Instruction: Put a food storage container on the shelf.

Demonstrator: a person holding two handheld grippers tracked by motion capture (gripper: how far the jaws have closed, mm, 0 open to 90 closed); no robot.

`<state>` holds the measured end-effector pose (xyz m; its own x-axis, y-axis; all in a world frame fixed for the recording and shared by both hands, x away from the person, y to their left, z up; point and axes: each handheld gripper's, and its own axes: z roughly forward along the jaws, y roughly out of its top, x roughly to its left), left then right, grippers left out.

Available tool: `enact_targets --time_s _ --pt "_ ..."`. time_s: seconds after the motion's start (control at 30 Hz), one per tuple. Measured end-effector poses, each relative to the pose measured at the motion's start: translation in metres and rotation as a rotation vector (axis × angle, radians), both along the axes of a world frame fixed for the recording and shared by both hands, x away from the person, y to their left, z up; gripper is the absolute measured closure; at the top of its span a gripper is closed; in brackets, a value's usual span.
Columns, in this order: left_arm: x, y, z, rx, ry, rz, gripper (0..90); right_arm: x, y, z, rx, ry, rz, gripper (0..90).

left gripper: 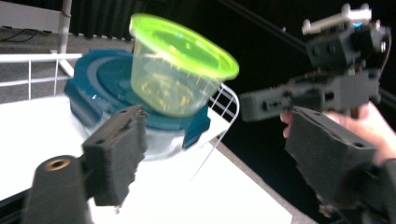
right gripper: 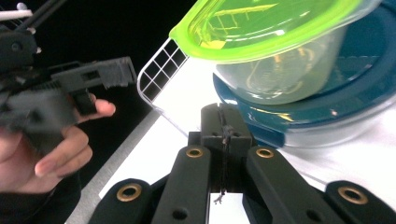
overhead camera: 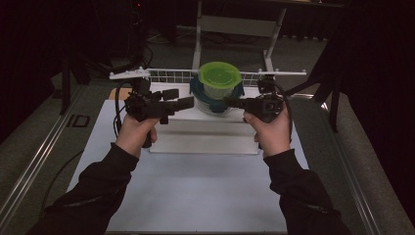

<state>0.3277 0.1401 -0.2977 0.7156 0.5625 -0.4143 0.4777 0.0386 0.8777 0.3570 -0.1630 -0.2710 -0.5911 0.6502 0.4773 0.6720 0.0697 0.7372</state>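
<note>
A clear round container with a lime-green lid point(overhead camera: 219, 74) sits on top of a larger clear container with a dark blue clip-on lid point(overhead camera: 197, 93), at the far middle of the white table point(overhead camera: 195, 196), just in front of a low white wire rack point(overhead camera: 171, 76). In the left gripper view the green-lidded tub point(left gripper: 180, 65) stands on the blue lid point(left gripper: 93, 79), touching it. The left gripper point(overhead camera: 178, 100), held in the person's left hand point(overhead camera: 136, 132), hangs just to the left of the stack with its jaws spread wide apart and nothing between them. The right gripper point(overhead camera: 232, 102), in the right hand point(overhead camera: 270, 131), points at the stack from the right; in its own view the jaws point(right gripper: 225, 126) are pressed together and hold nothing, their tips near the blue-lidded container point(right gripper: 327, 116) but apart from it. A flat metal plate point(overhead camera: 203, 142) lies on the table between the hands.
</note>
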Motion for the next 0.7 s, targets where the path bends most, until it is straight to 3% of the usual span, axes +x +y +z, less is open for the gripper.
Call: enact_targets --time_s 0.07,0.2,0.43,0.7 --pt "-0.003 0.000 -0.007 0.003 -0.005 0.003 13.0 0.003 0.005 -0.002 -0.002 0.004 -0.002 89.8" --pt "-0.009 -0.003 -0.019 0.026 -0.006 0.009 2.0 0.013 0.012 -0.006 -0.010 0.008 -0.017 89.8" --pt "-0.021 -0.005 -0.043 0.056 -0.023 0.020 1.8 0.025 0.014 -0.010 -0.003 0.026 -0.036 89.8" --pt "-0.029 -0.011 -0.053 0.081 -0.039 0.003 1.8 0.035 0.017 -0.013 -0.006 0.037 -0.049 89.6"
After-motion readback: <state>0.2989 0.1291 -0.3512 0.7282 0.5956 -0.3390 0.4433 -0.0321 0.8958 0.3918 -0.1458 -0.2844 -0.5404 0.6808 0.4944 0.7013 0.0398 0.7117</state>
